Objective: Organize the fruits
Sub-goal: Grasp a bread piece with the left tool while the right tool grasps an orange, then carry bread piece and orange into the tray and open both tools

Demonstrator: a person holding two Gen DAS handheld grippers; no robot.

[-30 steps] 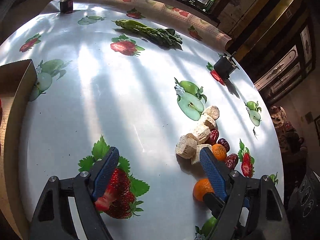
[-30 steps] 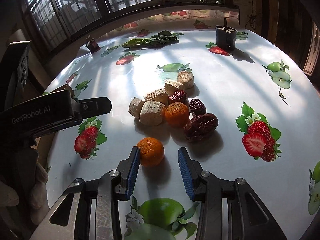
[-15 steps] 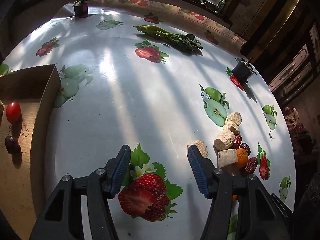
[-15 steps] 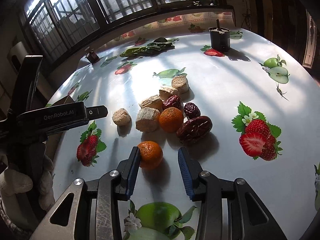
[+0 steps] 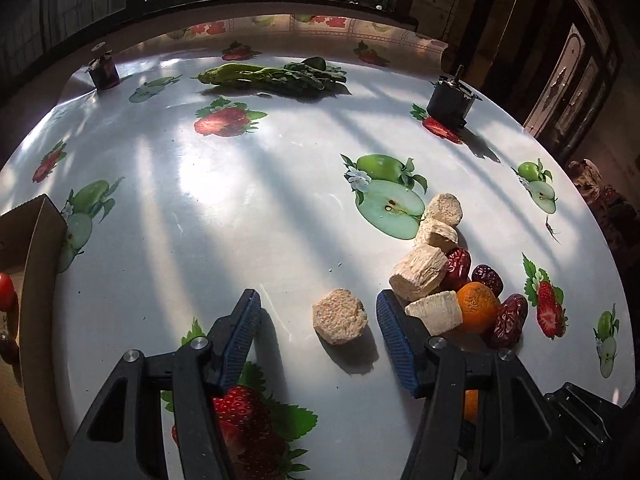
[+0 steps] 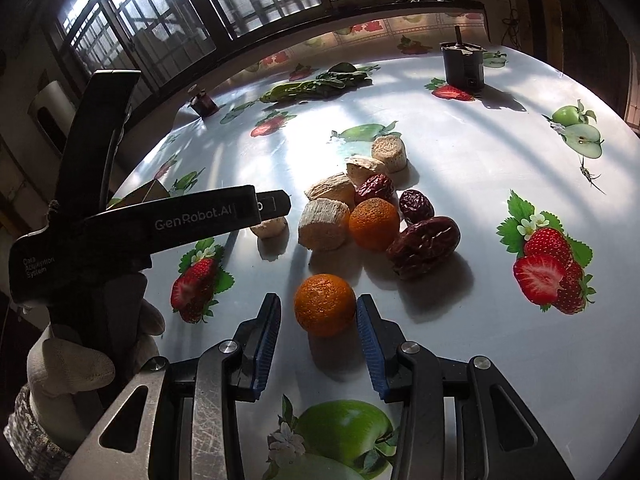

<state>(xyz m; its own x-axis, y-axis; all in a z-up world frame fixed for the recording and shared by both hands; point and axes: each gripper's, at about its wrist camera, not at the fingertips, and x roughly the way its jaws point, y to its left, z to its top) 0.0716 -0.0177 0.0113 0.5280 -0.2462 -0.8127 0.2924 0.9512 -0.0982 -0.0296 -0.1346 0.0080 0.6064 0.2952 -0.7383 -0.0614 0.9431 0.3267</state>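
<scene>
Sunlit windows back a bench [image 5: 248, 216] under fruit-print oilcloth. Left wrist view: left gripper [image 5: 318, 322], jaws released, brackets a pale cut chunk [image 5: 340, 316] lying free beside the fruit heap [image 5: 456, 280]; only this view shows the cardboard box [image 5: 36, 264]; its near blue pad could nudge the heap. Right wrist view: right gripper [image 6: 318, 320], jaws unclenched, flanks a lone tangerine [image 6: 325, 305], which may roll; only here a gloved hand [image 6: 76, 364] appears.
</scene>
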